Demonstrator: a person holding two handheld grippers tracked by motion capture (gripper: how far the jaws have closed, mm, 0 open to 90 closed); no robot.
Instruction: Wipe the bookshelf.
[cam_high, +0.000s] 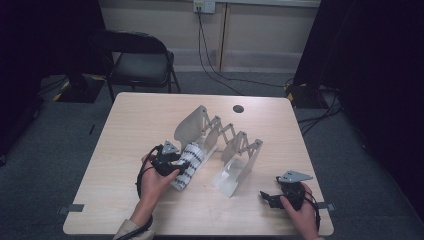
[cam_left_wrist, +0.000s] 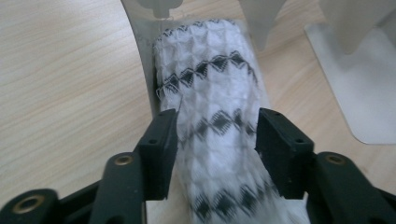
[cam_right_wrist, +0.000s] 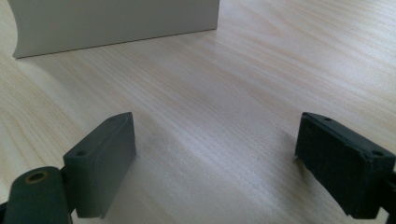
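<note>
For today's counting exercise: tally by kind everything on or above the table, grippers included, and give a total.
Grippers: 2 (left gripper, right gripper)
Folding white rack: 1
Black-and-white patterned cloth: 1
Total: 4

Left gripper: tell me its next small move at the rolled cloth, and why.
Probably draw the left gripper straight back. Its jaws stand apart around the rolled cloth, which already lies against the white rack; the right gripper waits open over bare table.

Black grippers (cam_high: 167, 162) with brass screws, trailing cables, beige sleeve (cam_high: 125, 231).
</note>
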